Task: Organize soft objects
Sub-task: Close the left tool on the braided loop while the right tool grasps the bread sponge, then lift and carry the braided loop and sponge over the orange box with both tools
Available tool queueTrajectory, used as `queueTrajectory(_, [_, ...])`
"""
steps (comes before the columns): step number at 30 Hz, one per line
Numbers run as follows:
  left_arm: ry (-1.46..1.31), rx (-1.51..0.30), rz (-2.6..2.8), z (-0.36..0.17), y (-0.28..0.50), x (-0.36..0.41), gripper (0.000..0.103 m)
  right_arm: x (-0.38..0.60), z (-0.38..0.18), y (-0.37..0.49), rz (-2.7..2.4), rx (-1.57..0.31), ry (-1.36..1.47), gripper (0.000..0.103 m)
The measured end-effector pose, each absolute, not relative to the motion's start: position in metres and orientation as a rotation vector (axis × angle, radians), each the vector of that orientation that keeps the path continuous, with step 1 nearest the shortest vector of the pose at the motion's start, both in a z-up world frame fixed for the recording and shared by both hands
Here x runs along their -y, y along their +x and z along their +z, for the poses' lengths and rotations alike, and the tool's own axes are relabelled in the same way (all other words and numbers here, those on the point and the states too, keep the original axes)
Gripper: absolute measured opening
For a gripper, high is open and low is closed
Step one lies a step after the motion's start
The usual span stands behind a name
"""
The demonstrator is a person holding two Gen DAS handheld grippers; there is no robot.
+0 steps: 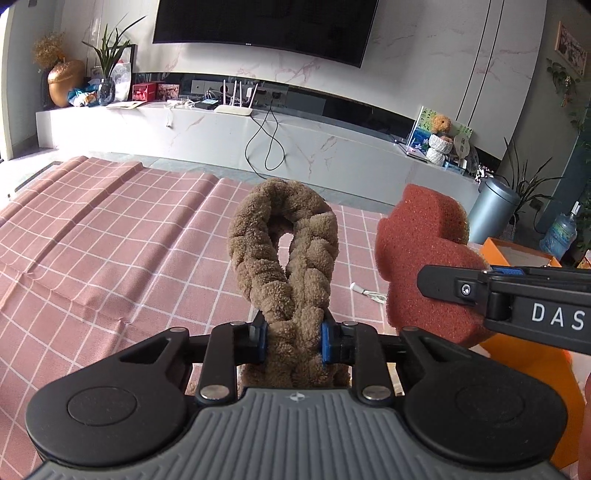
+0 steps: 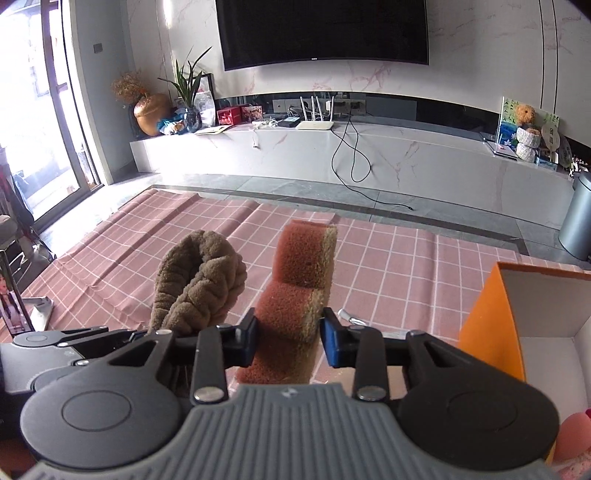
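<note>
Both grippers are up off the checked cloth, each clamped on one soft thing.

Nearest, the left gripper pinches the lower end of a brown braided plush ring between its blue pads, the loop standing up ahead of the fingers. Just beside it, the right gripper squeezes a reddish-brown sponge with a tan scouring side; the sponge stands upright and juts forward past the pads. Both things hang clear above the pink checked cloth covering the surface. To the right, near the sponge, sits an open orange box with a white inside. A small white item lies on the cloth beyond the plush ring. Farther off, a long marble TV bench runs under a wall-mounted television.
</note>
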State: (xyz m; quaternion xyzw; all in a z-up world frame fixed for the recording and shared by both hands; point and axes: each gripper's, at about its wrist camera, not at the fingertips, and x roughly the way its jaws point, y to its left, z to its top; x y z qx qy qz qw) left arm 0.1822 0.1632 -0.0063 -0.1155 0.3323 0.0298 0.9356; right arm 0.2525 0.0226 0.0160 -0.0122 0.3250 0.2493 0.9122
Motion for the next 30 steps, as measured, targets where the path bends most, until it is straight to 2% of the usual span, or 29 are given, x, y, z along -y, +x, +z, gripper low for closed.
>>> queueTrajectory(16, [-0.219,-0.585,-0.156,0.060,0.149,-0.086,0.028,0.100,0.061,0.191,0.431,-0.592,-0.023,0.034])
queueTrajectory(30, [-0.064,-0.559,-0.459,0.086,0.196,0.023,0.028,0.195,0.083,0.190,0.289,-0.580,-0.133,0.034])
